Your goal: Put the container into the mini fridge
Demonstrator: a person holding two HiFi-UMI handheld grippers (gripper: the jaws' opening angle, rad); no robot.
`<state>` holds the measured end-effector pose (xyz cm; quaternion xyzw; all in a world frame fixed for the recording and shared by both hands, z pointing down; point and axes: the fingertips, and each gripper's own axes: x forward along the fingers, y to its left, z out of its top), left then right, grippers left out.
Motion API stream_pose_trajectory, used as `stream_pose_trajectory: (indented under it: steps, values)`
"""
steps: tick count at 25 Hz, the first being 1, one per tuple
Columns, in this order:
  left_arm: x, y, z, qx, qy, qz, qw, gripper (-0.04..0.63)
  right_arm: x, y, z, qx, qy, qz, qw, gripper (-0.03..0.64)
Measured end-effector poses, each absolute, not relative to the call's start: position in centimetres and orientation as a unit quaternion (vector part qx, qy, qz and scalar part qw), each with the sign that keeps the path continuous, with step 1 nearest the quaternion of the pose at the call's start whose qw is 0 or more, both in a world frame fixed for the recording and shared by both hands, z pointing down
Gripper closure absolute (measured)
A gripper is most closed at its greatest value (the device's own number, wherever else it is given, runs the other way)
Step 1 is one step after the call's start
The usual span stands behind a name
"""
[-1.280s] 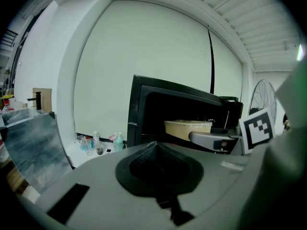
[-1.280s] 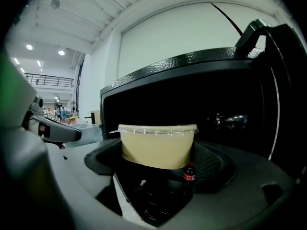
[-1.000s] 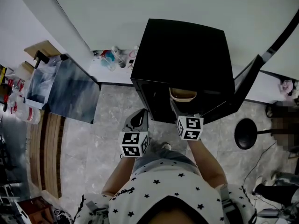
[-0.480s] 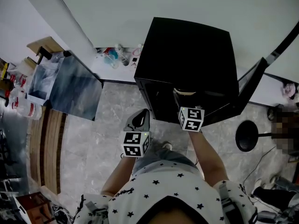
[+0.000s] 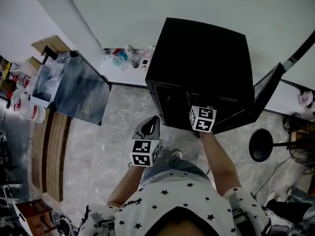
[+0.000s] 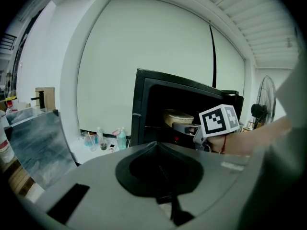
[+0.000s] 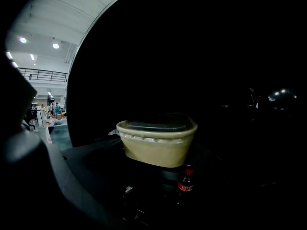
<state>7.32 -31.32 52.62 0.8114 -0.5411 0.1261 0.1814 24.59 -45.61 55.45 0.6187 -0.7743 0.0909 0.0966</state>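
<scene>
The black mini fridge (image 5: 202, 58) stands against the wall with its door (image 5: 266, 97) swung open to the right. My right gripper (image 5: 198, 110) reaches into the opening, its tips hidden in the dark in the head view. It is shut on the beige container (image 7: 157, 140), a lidded tub hanging inside the fridge above a small red-capped cola bottle (image 7: 186, 181). From the left gripper view the container (image 6: 177, 117) shows at the fridge mouth, on the right gripper's (image 6: 186, 127) jaws. My left gripper (image 5: 149, 127) hangs shut and empty in front of the fridge, lower left.
A glass-topped cabinet (image 5: 74, 92) stands to the left. Small bottles (image 5: 125, 60) sit on a low white ledge beside the fridge. A black round stool (image 5: 262, 144) is on the right, cables on the floor behind it. A fan (image 6: 261, 111) stands far right.
My right gripper has pushed forward with the container, which showed at the fridge opening in the head view and is now hidden inside. The left gripper has hardly moved.
</scene>
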Motion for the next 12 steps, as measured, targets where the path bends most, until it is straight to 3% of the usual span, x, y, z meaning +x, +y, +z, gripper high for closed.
stream_pose_trajectory:
  steps: [12]
  values:
    - [6.1, -30.1, 52.7, 0.809, -0.545, 0.123, 0.184, 0.583, 24.3, -46.2, 55.3, 0.624, -0.770, 0.102, 0.091, 0.163]
